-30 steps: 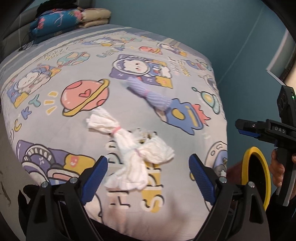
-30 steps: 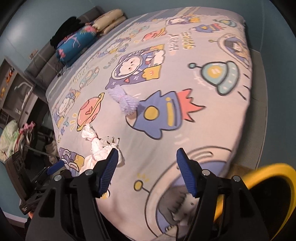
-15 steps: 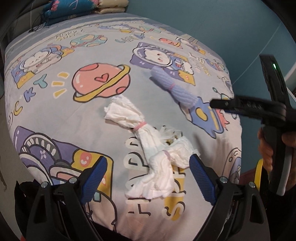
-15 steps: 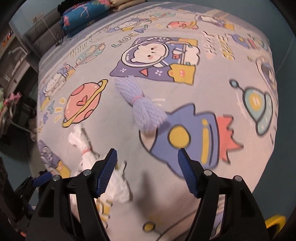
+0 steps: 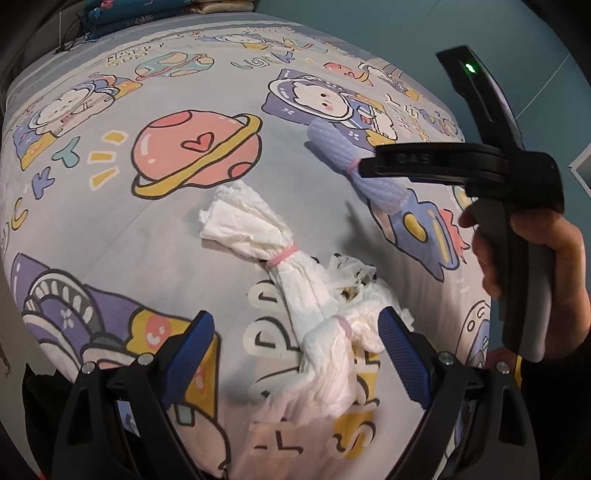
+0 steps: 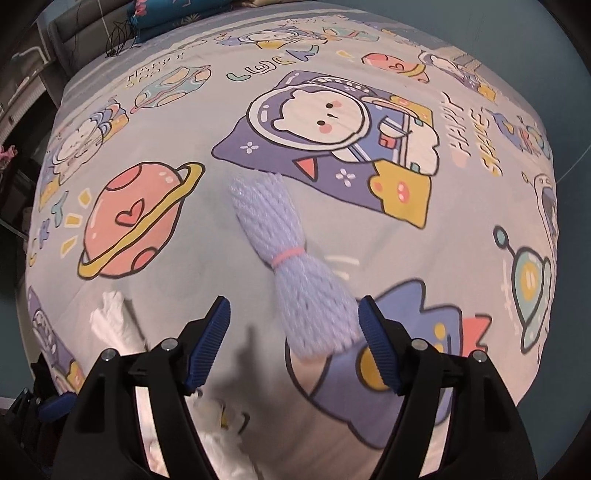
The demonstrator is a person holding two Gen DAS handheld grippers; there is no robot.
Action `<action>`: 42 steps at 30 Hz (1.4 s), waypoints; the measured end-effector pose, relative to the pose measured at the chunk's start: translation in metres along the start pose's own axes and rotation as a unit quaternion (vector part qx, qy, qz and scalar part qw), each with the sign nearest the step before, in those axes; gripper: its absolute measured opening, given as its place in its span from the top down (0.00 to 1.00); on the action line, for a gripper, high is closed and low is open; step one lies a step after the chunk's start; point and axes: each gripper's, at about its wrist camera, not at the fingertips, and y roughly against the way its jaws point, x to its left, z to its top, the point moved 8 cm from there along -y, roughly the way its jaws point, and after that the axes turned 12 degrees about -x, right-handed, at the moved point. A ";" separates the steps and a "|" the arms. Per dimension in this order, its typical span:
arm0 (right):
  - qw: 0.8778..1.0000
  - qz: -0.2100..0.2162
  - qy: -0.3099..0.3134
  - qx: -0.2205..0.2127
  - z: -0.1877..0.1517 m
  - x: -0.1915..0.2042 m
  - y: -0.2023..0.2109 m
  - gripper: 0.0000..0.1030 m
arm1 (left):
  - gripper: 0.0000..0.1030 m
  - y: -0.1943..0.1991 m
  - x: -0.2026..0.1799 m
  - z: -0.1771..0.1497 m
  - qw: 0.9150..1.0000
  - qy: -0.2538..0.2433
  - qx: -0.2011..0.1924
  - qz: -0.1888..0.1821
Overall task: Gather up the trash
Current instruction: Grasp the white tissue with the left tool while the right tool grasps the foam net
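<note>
A white crumpled tissue bundle (image 5: pixel 295 280) tied with pink bands lies on the cartoon-print bed sheet (image 5: pixel 110 206). My left gripper (image 5: pixel 295 354) is open, and the bundle's near end lies between its blue pads. A lilac foam-net bundle (image 6: pixel 295 266) with a pink band lies further in; it also shows in the left wrist view (image 5: pixel 340 151). My right gripper (image 6: pixel 293 339) is open just above the net's near end, which sits between the pads. The tissue shows at the lower left of the right wrist view (image 6: pixel 114 321).
Folded blankets and pillows (image 5: pixel 147 14) are stacked at the bed's far end. A teal wall (image 5: pixel 369 22) runs behind the bed. Shelving and clutter (image 6: pixel 18 92) stand off the bed's left side. The bed edge (image 5: pixel 480 332) drops away at the right.
Both grippers have moved forward over the bed. The right gripper swung from the bed's edge to the lilac net. The left closed in on the tissue. The yellow-rimmed bin left view.
</note>
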 end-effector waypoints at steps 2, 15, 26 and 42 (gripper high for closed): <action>1.000 -0.003 0.002 0.006 0.002 0.001 -0.008 0.33 | 0.16 -0.005 -0.004 0.001 1.000 -0.001 0.003 -0.004; 0.999 -0.003 -0.011 0.041 -0.007 0.008 -0.038 0.62 | 0.57 -0.032 -0.024 -0.019 0.999 -0.028 0.036 -0.002; 0.996 0.023 -0.079 0.034 -0.007 0.001 -0.020 0.76 | 0.78 -0.016 -0.028 -0.019 0.999 -0.029 0.022 -0.016; 0.995 0.058 -0.077 0.018 -0.012 0.021 0.024 0.77 | 0.78 0.035 -0.008 -0.026 0.999 -0.043 -0.001 -0.029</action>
